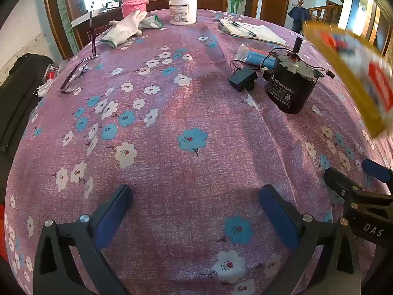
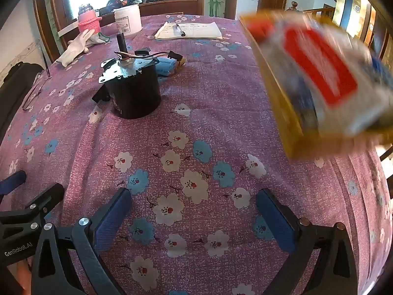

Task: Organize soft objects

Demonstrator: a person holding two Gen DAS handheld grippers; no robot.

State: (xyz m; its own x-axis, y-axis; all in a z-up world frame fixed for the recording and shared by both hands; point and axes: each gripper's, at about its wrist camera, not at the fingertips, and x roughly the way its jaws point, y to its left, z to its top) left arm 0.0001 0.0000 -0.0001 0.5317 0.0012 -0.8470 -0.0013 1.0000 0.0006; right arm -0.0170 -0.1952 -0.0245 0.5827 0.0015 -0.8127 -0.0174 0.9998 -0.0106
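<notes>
Both grippers, L [image 1: 194, 211] & R [image 2: 194, 213]: fingers spreading wide, gripping nothing, hovering near black motor [image 2: 132, 91]; white glove [image 1: 125, 28] lying beyond it.

my left gripper [image 1: 196, 211] is a black frame with two fingers faced in dark blue pads [image 1: 111, 215], round silver screws at the pivots. my right gripper [image 2: 194, 211] looks the same: black arms, blue pads [image 2: 275, 221], silver screws. white lettering reads "das" on the right one's side, "genrobot.ai" on the left one's.
</notes>
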